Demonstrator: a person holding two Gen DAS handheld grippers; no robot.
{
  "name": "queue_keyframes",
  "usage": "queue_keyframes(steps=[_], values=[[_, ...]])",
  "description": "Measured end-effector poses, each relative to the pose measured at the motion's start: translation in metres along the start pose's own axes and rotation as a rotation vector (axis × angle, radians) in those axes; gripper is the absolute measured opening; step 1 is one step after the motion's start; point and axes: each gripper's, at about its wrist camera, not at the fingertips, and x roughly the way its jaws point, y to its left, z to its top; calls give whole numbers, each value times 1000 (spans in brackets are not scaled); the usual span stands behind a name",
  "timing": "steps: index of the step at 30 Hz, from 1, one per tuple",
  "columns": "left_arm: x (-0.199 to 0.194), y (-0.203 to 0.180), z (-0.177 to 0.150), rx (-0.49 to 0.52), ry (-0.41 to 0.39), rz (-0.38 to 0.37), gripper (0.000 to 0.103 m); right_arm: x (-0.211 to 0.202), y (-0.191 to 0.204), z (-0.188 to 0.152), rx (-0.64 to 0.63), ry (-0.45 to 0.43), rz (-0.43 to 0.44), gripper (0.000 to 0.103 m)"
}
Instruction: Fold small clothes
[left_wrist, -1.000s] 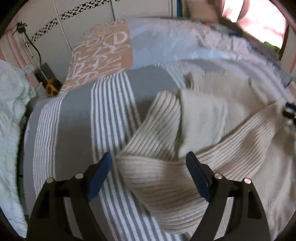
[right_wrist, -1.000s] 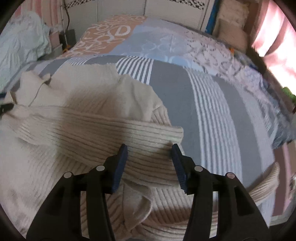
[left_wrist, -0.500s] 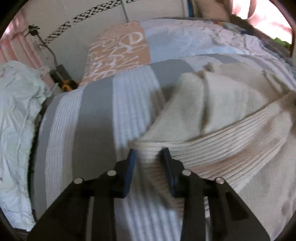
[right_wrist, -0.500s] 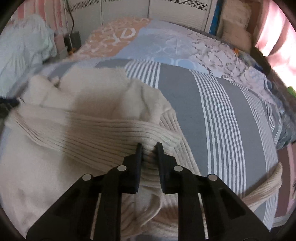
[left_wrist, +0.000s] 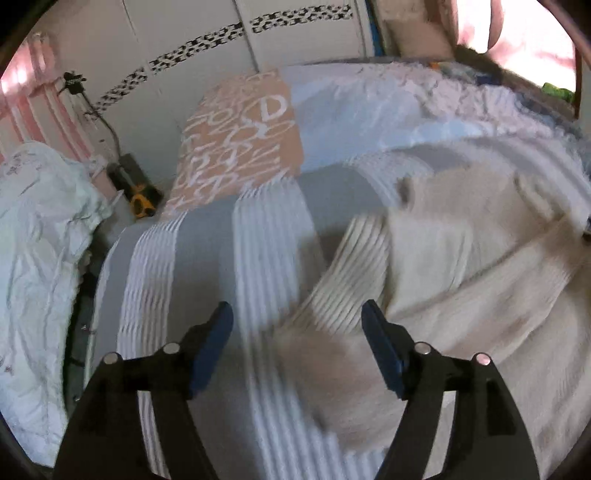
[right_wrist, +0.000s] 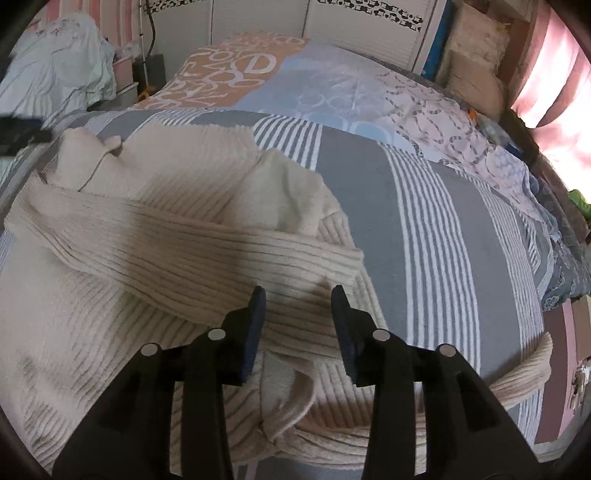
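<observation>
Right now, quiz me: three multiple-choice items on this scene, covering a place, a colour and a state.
1. Where does the sweater lie?
A. on the striped bedspread
B. on a chair
C. on the floor

2. What colour is the sweater?
A. navy
B. cream
C. red

3. How do the two grippers stand?
A. both shut on the sweater
B. only the left open
C. both open

Answers:
1. A, grey and white stripes show around the knit.
2. B, the ribbed knit is pale cream.
3. C, the left gripper and the right gripper each show a clear gap, with nothing pinched.

Cream ribbed sweater (right_wrist: 166, 266) on a grey, white-striped bedspread (right_wrist: 436, 229).
</observation>
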Motion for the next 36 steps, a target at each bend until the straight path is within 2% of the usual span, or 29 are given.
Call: queue_keyframes(steps=[3,6,12,16,18,19,20,21,22,23,24,26,27,29,30,32,33,34,35,36], values=[[15,-10,37,22,25,-63,75,-3,0,16,7,-20,48,38],[36,-24,58,63,55,-66,75,7,0,50,-7,-32,66,38],[65,-29,55,82,90,-107,75,71,22,113,-105,33,108,38],[85,-33,59,120,131,-158,75,102,28,129,-154,108,110,36],[98,-39,64,171,171,-196,75,104,27,129,-153,110,112,28],[103,-44,65,201,176,-200,76,102,28,128,-159,98,90,10],[105,-47,65,224,175,-202,76,99,29,126,-170,74,65,8],[106,-49,65,241,170,-205,74,96,29,123,-180,54,42,7],[103,-53,63,261,161,-223,61,91,32,121,-197,29,14,7],[99,-53,61,266,156,-263,35,86,32,119,-209,-4,-14,6],[95,-54,60,264,144,-283,32,76,31,120,-212,-62,-57,6],[81,-59,54,290,74,-192,30,60,23,123,-196,-176,-137,4],[76,-61,51,296,43,-171,30,57,17,126,-179,-223,-203,4],[65,-62,44,300,-20,-128,32,62,-4,130,-115,-231,-224,0],[60,-63,39,303,-45,-104,34,70,-14,130,-86,-185,-193,0],[57,-61,33,290,-76,-50,51,82,-29,128,-30,-123,-105,0],[58,-58,28,283,-84,-27,55,85,-30,128,-20,-101,-66,0],[61,-55,24,275,-75,-29,65,86,-31,126,-8,-78,-23,1],[64,-51,20,268,-58,-40,71,83,-30,126,3,-82,1,3],[69,-46,17,259,-36,-52,71,78,-28,124,20,-87,65,5]])
